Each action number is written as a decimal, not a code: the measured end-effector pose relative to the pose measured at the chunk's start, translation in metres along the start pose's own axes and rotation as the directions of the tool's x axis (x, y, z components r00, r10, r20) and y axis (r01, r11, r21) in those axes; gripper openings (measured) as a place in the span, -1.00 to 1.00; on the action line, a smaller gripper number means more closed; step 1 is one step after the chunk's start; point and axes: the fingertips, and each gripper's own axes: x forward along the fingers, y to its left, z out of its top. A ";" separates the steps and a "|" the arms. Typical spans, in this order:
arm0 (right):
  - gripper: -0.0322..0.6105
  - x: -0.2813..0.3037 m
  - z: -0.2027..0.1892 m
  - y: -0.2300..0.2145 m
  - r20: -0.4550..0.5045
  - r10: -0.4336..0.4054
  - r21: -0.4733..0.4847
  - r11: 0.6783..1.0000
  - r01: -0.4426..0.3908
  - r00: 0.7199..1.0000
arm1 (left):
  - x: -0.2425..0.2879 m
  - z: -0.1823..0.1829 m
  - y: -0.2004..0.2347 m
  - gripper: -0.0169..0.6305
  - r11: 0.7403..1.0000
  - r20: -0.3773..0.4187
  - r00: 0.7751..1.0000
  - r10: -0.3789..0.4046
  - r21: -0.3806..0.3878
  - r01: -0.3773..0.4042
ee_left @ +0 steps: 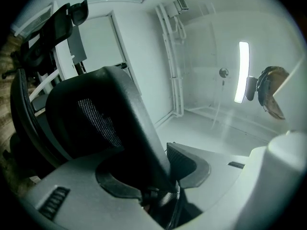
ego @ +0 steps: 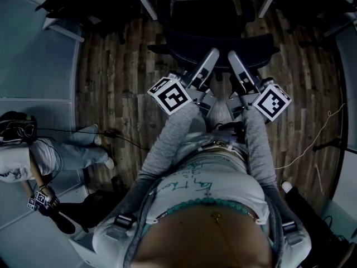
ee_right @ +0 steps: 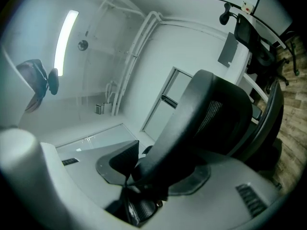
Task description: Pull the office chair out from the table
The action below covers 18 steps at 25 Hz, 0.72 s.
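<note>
A black office chair [ego: 217, 29] stands at the top centre of the head view, tucked between the white legs of a table [ego: 143, 0]. Both grippers reach forward onto the top of its backrest. My left gripper [ego: 210, 56] has the backrest's black rim [ee_left: 136, 128] between its pads [ee_left: 115, 186], which press on it. My right gripper [ego: 232, 58] is a little to the right on the same rim [ee_right: 192, 123], its pads [ee_right: 192, 183] closed against it. Mesh backrest [ee_left: 98, 121] fills the left of the left gripper view.
Wooden floor [ego: 114, 77] lies around the chair. A person [ego: 33, 155] sits low at the left, with a marker cube [ego: 38, 200] near them and a black cable [ego: 125, 139] running across the floor. More dark chairs [ego: 61, 1] stand at the top left.
</note>
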 end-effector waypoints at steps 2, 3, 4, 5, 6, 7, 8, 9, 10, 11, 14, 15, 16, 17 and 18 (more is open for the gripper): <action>-0.34 -0.001 -0.002 0.001 -0.011 0.004 -0.007 1.000 -0.004 1.000 | -0.002 -0.001 -0.001 -0.39 1.000 0.005 1.000 -0.004 0.000 0.004; -0.33 -0.003 -0.002 0.002 -0.017 0.005 -0.010 1.000 -0.005 1.000 | -0.003 -0.002 -0.002 -0.37 1.000 0.006 1.000 -0.004 0.004 0.004; -0.32 -0.005 -0.004 0.003 -0.025 0.005 -0.016 1.000 -0.005 1.000 | -0.005 -0.003 -0.003 -0.36 1.000 0.006 1.000 -0.001 0.011 0.001; -0.30 -0.007 -0.005 0.004 -0.033 0.003 -0.025 1.000 -0.004 0.999 | -0.007 -0.005 -0.004 -0.34 1.000 0.005 1.000 0.002 0.021 -0.002; -0.27 -0.009 -0.006 0.005 -0.040 0.001 -0.036 0.999 -0.002 0.999 | -0.009 -0.006 -0.006 -0.32 0.999 0.003 1.000 0.005 0.032 -0.005; -0.25 -0.012 -0.008 0.006 -0.046 -0.002 -0.046 0.999 0.000 0.999 | -0.012 -0.007 -0.007 -0.31 0.999 0.000 1.000 0.009 0.043 -0.009; -0.24 -0.015 -0.009 0.006 -0.050 -0.005 -0.054 0.999 0.003 0.999 | -0.015 -0.008 -0.009 -0.31 0.998 -0.003 1.000 0.015 0.053 -0.014; -0.23 -0.018 -0.010 0.007 -0.053 -0.008 -0.060 0.998 0.005 0.999 | -0.019 -0.009 -0.009 -0.30 0.998 -0.004 1.000 0.022 0.058 -0.022; -0.22 -0.020 -0.010 0.007 -0.055 -0.009 -0.064 0.998 0.006 0.998 | -0.022 -0.010 -0.009 -0.29 0.998 -0.003 1.000 0.030 0.058 -0.030; -0.21 -0.023 -0.011 0.008 -0.057 -0.008 -0.067 0.998 0.005 0.998 | -0.024 -0.010 -0.009 -0.29 0.998 -0.001 0.999 0.036 0.055 -0.036; -0.20 -0.030 -0.013 0.008 -0.075 -0.004 -0.071 0.997 -0.001 0.997 | -0.031 -0.011 -0.009 -0.28 0.997 -0.002 0.999 0.050 0.056 -0.049; -0.20 -0.033 -0.014 0.008 -0.087 -0.007 -0.075 0.997 0.000 0.996 | -0.033 -0.012 -0.010 -0.28 0.997 -0.003 0.998 0.055 0.060 -0.054; -0.20 -0.038 -0.015 0.008 -0.099 -0.012 -0.083 0.997 0.003 0.995 | -0.035 -0.013 -0.011 -0.28 0.996 -0.004 0.998 0.061 0.066 -0.060; -0.20 -0.042 -0.016 0.007 -0.109 -0.017 -0.095 0.995 0.007 0.994 | -0.037 -0.014 -0.011 -0.28 0.995 -0.005 0.998 0.068 0.071 -0.067; -0.20 -0.046 -0.016 0.007 -0.120 -0.022 -0.111 0.994 0.008 0.993 | -0.040 -0.014 -0.012 -0.27 0.994 -0.004 0.997 0.076 0.078 -0.076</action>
